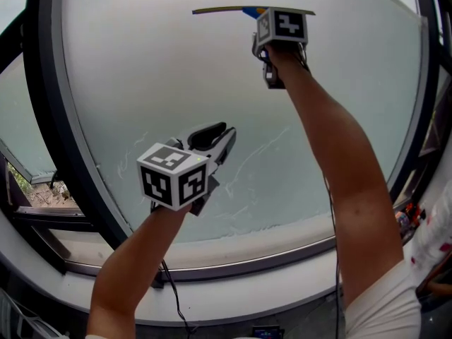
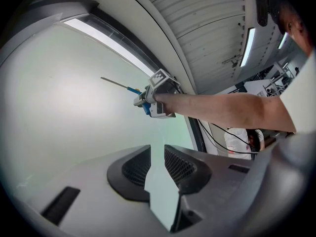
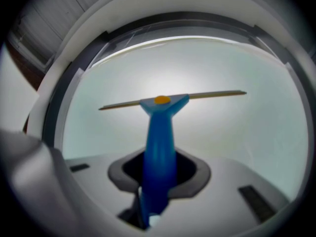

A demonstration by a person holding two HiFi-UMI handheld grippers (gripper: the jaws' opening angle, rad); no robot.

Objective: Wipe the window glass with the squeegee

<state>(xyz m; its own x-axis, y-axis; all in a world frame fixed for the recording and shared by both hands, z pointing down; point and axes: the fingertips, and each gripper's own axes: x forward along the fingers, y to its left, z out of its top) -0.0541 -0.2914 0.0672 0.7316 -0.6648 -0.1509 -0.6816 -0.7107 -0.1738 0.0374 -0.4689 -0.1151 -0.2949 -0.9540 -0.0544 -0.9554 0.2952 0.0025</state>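
Glass fills nearly all of my head view: the window glass (image 1: 176, 83) is a broad frosted pane inside a dark window frame (image 1: 49, 119), with thin water streaks (image 1: 247, 161) across its lower part.

The squeegee (image 1: 226, 10) is high on the pane, its long thin blade roughly level. It looks to lie against the glass, but I cannot confirm contact from here.

My main worry is an uneven stroke. If the blade tips so that one end lifts, it would skip and leave a band unwiped. The handle is slim and held only at its lower end, so drag from the wet glass could twist it in the grip. The blade could also run into the left gripper, which sits lower on the pane and, I judge, under the left half of the blade's downward path. That one should be pulled aside first.

The right gripper (image 3: 158, 177) has its jaws closed onto the blue handle. The handle fills the gap between the pads and rises straight out from them, with the blade crossing well beyond the tips.

The left gripper (image 2: 157, 162) holds nothing. Its jaws stand a narrow way apart, with only pale glass showing through the gap. The squeegee is well apart from it, up and to the right.
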